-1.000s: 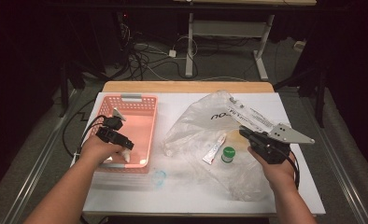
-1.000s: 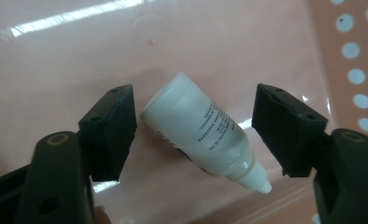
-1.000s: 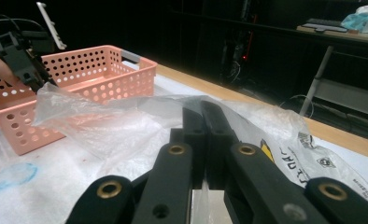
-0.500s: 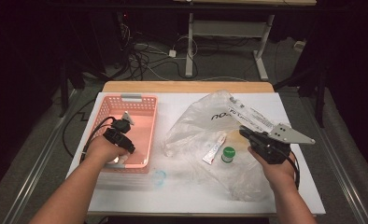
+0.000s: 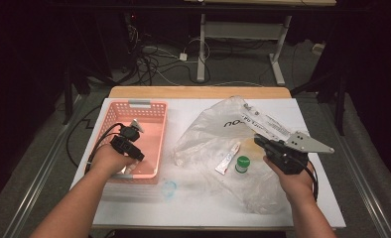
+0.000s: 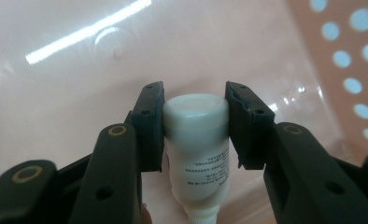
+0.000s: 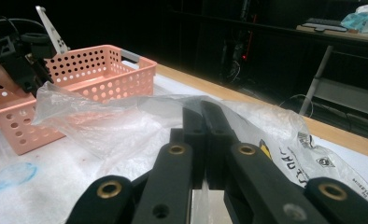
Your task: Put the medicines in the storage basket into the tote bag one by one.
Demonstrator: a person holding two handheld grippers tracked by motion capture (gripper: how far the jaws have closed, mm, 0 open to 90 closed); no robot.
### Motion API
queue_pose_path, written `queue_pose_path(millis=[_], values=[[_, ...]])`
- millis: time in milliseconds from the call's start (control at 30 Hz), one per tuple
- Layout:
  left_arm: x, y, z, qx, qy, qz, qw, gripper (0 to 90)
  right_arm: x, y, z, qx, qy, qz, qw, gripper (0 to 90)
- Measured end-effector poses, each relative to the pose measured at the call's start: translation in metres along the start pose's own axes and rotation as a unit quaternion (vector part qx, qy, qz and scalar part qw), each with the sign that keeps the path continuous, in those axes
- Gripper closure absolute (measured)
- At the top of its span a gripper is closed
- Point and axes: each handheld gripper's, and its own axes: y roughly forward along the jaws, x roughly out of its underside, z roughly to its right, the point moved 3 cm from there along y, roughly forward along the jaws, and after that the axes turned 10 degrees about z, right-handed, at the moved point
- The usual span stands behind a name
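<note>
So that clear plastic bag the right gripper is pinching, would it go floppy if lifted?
Probably. The plastic bag lies crumpled and thin, so it would likely sag from the right gripper and weigh little. The tube and green cap inside might slide.

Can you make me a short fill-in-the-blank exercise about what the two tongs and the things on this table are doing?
1. The left tongs grip a small white ____.
2. That grip is inside the pink ____.
3. The right tongs are shut on the clear plastic ____.
4. Near the white tube lies a round cap coloured ____.

Missing words: bottle; basket; bag; green.
</note>
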Motion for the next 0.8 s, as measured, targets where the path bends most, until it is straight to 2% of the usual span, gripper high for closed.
queue_pose_path(millis=[167, 233, 467, 600, 800], values=[[-0.003, -0.006, 0.008, 0.005, 0.017, 0.046, 0.9988, 58.4, -0.001, -0.001, 0.0, 0.0, -0.002, 0.002, 1.0, 90.0], [-0.004, -0.01, 0.012, 0.006, 0.032, 0.068, 0.9972, 58.4, -0.001, -0.001, 0.0, 0.002, 0.0, 0.003, 1.0, 90.0], [-0.004, -0.025, 0.02, 0.015, 0.032, 0.135, 0.9902, 58.5, -0.001, -0.001, 0.0, 0.001, -0.001, 0.003, 1.0, 90.0], [-0.001, -0.036, 0.024, 0.02, 0.031, 0.177, 0.9836, 58.4, -0.002, -0.002, 0.0, 0.003, 0.001, 0.004, 1.0, 90.0], [0.008, -0.048, 0.029, 0.024, 0.021, 0.243, 0.9695, 58.4, -0.001, -0.001, 0.0, 0.001, -0.004, 0.002, 1.0, 90.0]])
